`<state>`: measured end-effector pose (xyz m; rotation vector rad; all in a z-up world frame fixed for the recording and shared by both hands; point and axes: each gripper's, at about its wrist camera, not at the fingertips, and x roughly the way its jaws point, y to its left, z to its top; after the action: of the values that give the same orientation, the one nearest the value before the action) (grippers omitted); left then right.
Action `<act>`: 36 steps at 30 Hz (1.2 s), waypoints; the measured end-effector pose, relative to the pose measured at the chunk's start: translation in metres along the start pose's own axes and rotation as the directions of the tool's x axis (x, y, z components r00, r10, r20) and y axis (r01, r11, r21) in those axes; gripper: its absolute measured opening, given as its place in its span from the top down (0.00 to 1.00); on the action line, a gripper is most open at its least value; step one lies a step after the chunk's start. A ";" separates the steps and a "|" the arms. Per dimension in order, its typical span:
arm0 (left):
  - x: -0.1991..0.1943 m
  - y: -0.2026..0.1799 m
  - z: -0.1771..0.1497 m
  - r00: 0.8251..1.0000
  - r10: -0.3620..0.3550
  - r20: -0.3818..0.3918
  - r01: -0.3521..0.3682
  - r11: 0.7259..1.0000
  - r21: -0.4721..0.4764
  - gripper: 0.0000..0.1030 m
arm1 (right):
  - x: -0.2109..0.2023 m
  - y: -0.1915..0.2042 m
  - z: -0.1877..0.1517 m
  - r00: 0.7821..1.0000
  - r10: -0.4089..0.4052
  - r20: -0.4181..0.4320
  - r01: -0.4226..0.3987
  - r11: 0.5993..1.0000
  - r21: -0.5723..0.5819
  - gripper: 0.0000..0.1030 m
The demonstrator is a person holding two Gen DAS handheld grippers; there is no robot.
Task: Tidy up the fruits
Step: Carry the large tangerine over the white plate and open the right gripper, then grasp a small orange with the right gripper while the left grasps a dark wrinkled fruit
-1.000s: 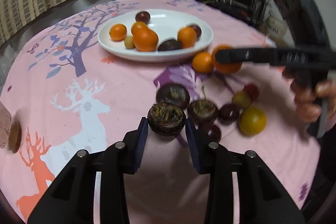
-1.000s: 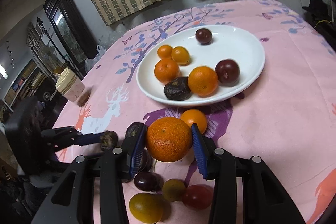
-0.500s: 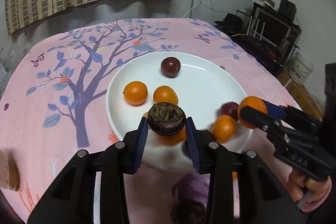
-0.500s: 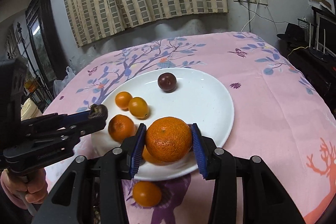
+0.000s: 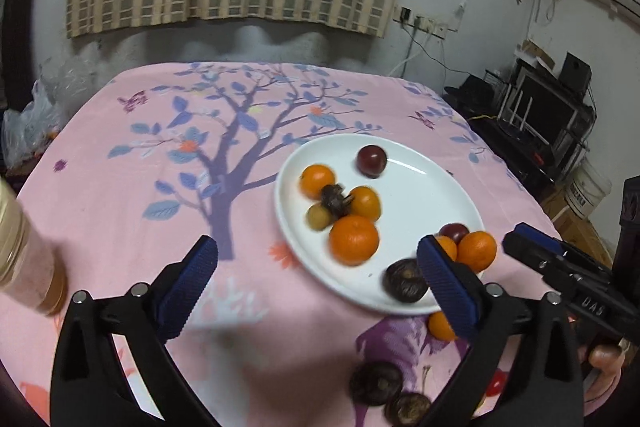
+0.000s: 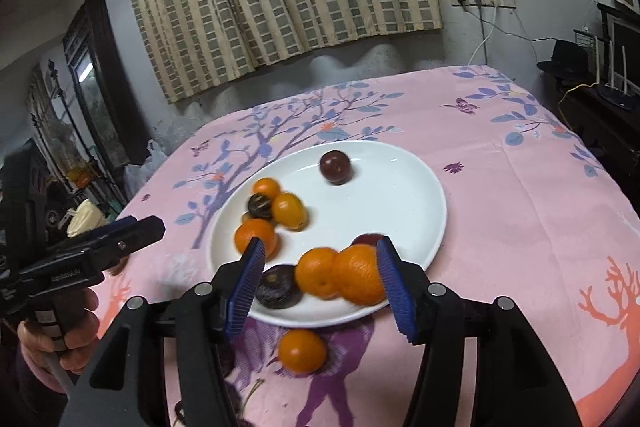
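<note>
Far left, left wrist view, 9 o'clock: jar [image 5: 24, 251] with pale contents, blurred, standing on the tabletop [image 5: 132, 187].

Left gripper [image 5: 320, 279]: jaws opening, spread wide, nothing between the pads. Dark wrinkled fruit [image 5: 335, 199], blurred, lying among the oranges near the middle of the white plate [image 5: 440, 187], at 12 o'clock from this gripper.

Plate contents: small oranges, one plum [image 5: 372, 161] at the far side, a second dark wrinkled fruit [image 5: 404, 279] at the near rim.

Off the plate, 6 o'clock from it: one loose orange [image 6: 302, 350] just beside the near rim; two more dark fruits [image 5: 376, 383] at the bottom edge of the left wrist view, near both grippers.

Right gripper [image 6: 320, 279]: jaws opening, moderately apart; large mandarin [image 6: 358, 279] between them, lying on the plate against the right pad, clear of the left pad, apparently released.

Coming move, by judgement: the leftover fruit lies at 6 o'clock, below and behind both grippers; loose orange nearest the right gripper, round, no long axis to align.

Surface: pink cloth printed with tree and deer. Room: checked curtain at 12 o'clock, wall sockets and electronics shelf at 2 o'clock.
</note>
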<state>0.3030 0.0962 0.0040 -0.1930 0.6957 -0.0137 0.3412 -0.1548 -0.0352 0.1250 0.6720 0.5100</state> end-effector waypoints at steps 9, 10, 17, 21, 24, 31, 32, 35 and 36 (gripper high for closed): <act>-0.004 0.030 -0.042 0.995 0.061 -0.081 -0.064 0.997 -0.035 0.05 | 0.025 0.019 -0.028 0.984 -0.021 -0.180 0.008 0.997 -0.071 0.43; -0.004 0.030 -0.043 0.995 0.062 -0.084 -0.066 0.997 -0.036 0.05 | 0.028 0.021 -0.031 0.980 -0.025 -0.196 0.011 0.997 -0.076 0.43; -0.008 0.022 -0.046 0.994 0.086 -0.072 -0.085 0.996 0.008 0.05 | 0.045 0.026 -0.048 0.961 -0.076 -0.267 0.044 0.991 -0.123 0.44; -0.008 0.018 -0.047 0.994 0.084 -0.073 -0.082 0.996 0.027 0.05 | 0.051 0.025 -0.052 0.953 -0.086 -0.290 0.050 0.990 -0.130 0.52; -0.007 0.016 -0.048 0.994 0.084 -0.077 -0.080 0.996 0.043 0.05 | 0.052 0.028 -0.055 0.951 -0.065 -0.301 0.024 0.990 -0.139 0.65; 0.006 0.001 -0.058 0.980 -0.051 -0.194 0.065 0.996 0.064 0.06 | 0.039 0.025 -0.047 0.959 -0.002 -0.283 -0.020 0.997 -0.077 0.65; 0.008 -0.005 -0.061 0.973 -0.080 -0.217 0.099 0.992 0.078 0.14 | 0.038 0.024 -0.046 0.960 0.001 -0.280 -0.022 0.997 -0.071 0.65; 0.015 -0.020 -0.070 0.947 -0.134 -0.291 0.178 0.975 0.131 0.40 | 0.038 0.025 -0.046 0.961 -0.005 -0.277 -0.016 0.997 -0.076 0.65; 0.018 -0.025 -0.075 0.941 -0.139 -0.310 0.191 0.971 0.145 0.46 | 0.037 0.025 -0.046 0.961 -0.006 -0.276 -0.015 0.997 -0.075 0.65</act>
<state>0.2702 0.0574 -0.0591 -0.0819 0.9732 -0.2690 0.3273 -0.1171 -0.0850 -0.0180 0.9236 0.5624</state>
